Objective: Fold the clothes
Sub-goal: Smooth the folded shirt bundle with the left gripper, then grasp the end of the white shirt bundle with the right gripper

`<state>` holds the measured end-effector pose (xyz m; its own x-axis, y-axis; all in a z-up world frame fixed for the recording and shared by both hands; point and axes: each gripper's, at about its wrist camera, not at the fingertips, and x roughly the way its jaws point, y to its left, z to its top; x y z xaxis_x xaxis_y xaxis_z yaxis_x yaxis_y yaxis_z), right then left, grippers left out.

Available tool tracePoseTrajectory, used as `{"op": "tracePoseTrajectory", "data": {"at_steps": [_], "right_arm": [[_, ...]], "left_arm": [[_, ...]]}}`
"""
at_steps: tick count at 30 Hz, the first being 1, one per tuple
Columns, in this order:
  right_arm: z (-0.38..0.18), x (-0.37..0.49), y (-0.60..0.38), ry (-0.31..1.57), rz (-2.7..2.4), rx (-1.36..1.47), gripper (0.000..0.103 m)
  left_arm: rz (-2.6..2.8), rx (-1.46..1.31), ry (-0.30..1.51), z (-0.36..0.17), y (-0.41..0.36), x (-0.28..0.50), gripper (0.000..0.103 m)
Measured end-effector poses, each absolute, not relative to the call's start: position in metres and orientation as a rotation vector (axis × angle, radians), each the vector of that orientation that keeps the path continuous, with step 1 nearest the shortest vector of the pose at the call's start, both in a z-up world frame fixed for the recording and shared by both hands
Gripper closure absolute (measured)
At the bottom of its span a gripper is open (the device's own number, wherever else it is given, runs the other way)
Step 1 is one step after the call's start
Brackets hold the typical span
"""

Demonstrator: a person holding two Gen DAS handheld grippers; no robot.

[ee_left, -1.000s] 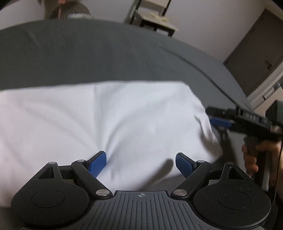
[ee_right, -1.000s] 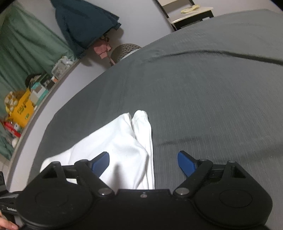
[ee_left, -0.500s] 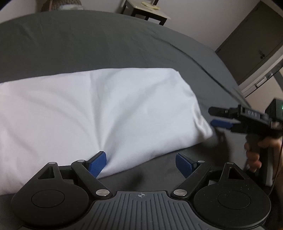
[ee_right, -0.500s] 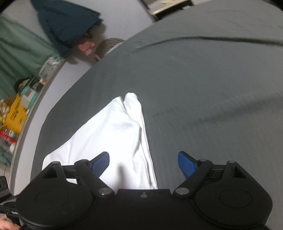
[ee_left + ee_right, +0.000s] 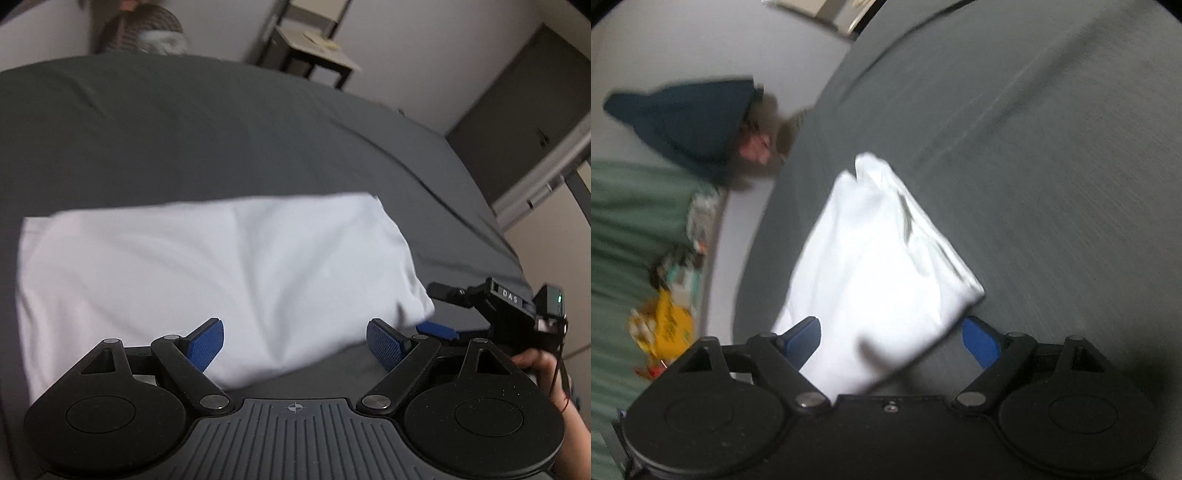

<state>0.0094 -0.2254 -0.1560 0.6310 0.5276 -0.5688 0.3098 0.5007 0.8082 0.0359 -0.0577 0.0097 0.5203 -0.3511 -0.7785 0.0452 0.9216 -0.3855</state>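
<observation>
Now | white garment [image 5: 221, 273] on bed [image 5: 221, 140] | between both grippers' spread jaws

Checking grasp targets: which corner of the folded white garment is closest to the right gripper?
The near right corner of the white garment, on the grey bedsheet; the right gripper sits open beside it, unlike the far-left corners.

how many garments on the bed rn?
1: a white garment, folded, lying on the grey bed ahead of both open grippers. Anything beyond the frames can't be ruled out.
</observation>
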Motion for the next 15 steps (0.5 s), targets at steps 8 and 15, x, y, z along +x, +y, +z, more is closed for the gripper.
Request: {"op": "tracePoseTrajectory", "data": {"at_steps": [8,15], "right_arm": [[-0.175,0.013,-0.227,0.802,0.084,1.164,0.064],[-0.184,0.003,-0.214,0.698,-0.004,1.224,0.097]], "left_arm": [[-0.166,-0.352,1.019,0.005,-0.035,0.033,0.018],[-0.091,-0.381,1.016,0.005,-0.025,0.024,0.018]]}}
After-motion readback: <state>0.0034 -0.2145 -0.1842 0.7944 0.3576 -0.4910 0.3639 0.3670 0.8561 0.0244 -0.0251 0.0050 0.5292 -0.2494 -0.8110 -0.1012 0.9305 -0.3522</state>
